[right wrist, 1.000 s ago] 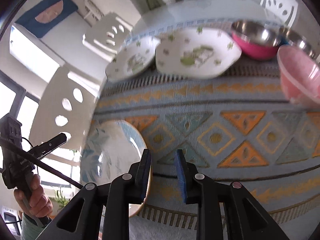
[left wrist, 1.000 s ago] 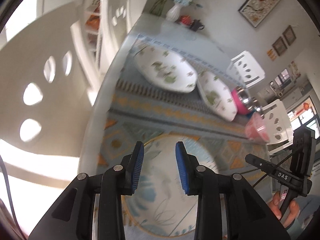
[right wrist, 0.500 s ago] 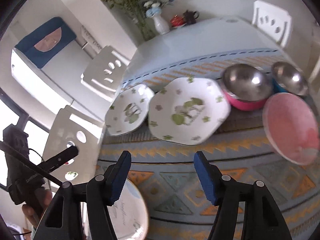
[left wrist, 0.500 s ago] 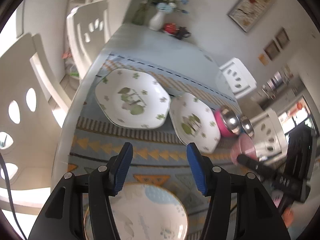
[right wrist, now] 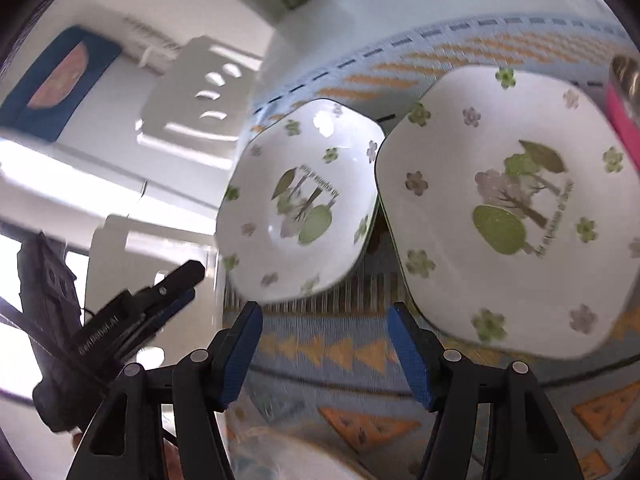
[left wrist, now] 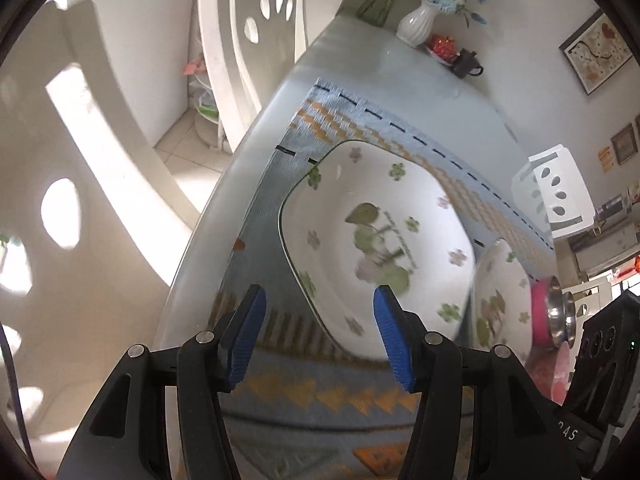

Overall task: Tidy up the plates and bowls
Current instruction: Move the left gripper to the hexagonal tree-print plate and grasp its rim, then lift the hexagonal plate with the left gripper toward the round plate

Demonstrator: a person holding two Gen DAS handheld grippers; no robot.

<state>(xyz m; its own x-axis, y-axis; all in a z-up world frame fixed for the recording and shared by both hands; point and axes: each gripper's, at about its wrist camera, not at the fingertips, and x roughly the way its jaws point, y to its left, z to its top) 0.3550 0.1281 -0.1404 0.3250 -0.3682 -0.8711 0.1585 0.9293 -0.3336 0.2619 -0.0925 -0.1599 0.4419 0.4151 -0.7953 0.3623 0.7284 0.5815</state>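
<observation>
Two white eight-sided plates with green leaf and flower prints lie side by side on a patterned table runner. In the left wrist view the left plate [left wrist: 376,236] fills the middle and the second plate [left wrist: 500,300] lies to its right. My left gripper [left wrist: 318,340] is open and empty, just short of the left plate's near rim. In the right wrist view the left plate [right wrist: 304,208] and the right plate [right wrist: 512,216] lie ahead of my right gripper [right wrist: 324,348], which is open and empty before the gap between them.
A pink bowl with a steel bowl inside [left wrist: 550,316] stands right of the plates, and shows at the right edge [right wrist: 624,112]. White chairs [left wrist: 248,40] stand along the table's left side. A vase [left wrist: 418,26] and teapot [left wrist: 468,62] stand at the far end.
Both grippers have opened wide and moved forward, away from the blue-patterned plate near the front edge and up to the two leaf-print plates.
</observation>
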